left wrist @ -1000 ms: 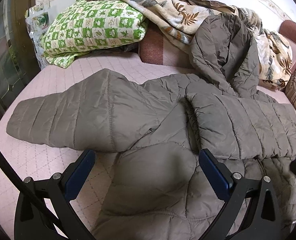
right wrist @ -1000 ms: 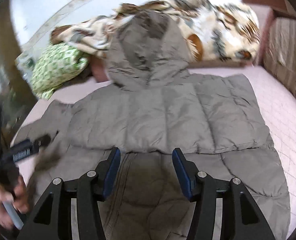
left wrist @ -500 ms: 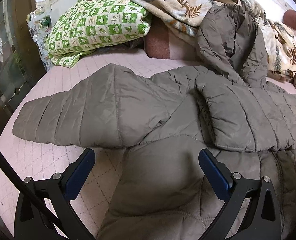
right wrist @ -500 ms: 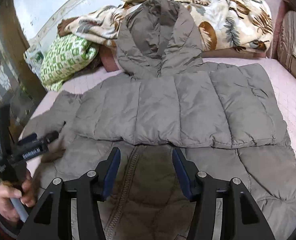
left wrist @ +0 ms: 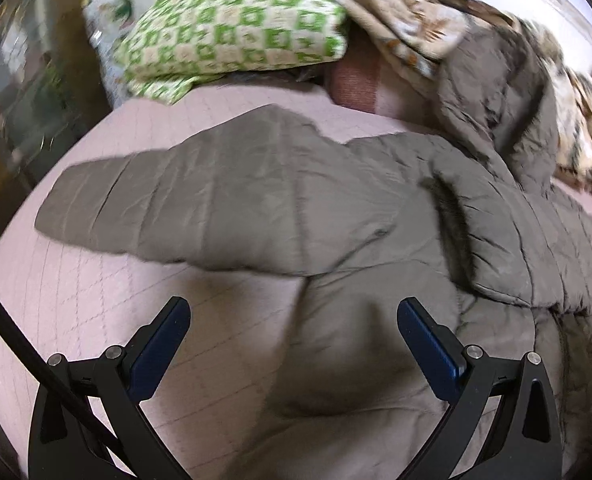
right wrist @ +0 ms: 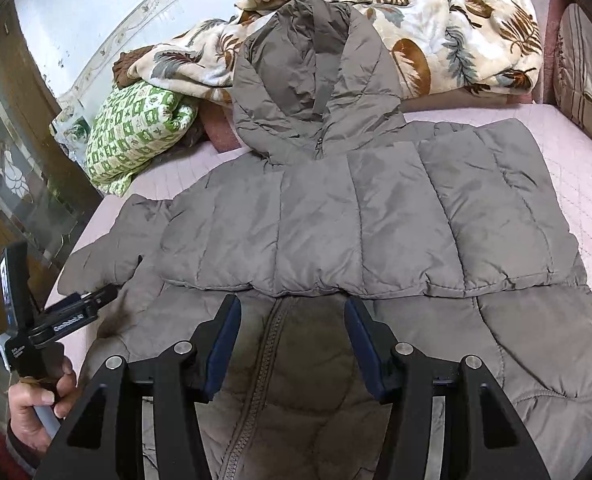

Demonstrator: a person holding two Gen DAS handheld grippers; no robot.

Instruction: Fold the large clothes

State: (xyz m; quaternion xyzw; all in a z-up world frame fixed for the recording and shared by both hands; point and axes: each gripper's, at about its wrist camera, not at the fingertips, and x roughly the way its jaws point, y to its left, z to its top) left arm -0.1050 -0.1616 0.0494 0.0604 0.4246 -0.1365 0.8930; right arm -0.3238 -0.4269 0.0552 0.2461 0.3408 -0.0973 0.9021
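A grey-brown puffer jacket (right wrist: 356, 220) lies front up on a pink bed (right wrist: 576, 172), its hood (right wrist: 312, 80) resting against the bedding at the head. One sleeve is folded across the chest. The other sleeve (left wrist: 200, 204) stretches out to the left in the left wrist view. My left gripper (left wrist: 292, 320) is open and empty, just above the jacket's left side below that sleeve; it also shows in the right wrist view (right wrist: 76, 312). My right gripper (right wrist: 292, 316) is open and empty over the zipper (right wrist: 264, 360), below the folded sleeve.
A green checked pillow (left wrist: 232, 28) and a leaf-print blanket (right wrist: 456, 32) are piled at the head of the bed. A glass-panelled door (right wrist: 12, 160) stands to the left. A striped cushion (right wrist: 588, 80) sits at the far right.
The left gripper has moved left and forward, toward the outstretched sleeve; its view is blurred. The right gripper has drawn back a little. Both stay open.
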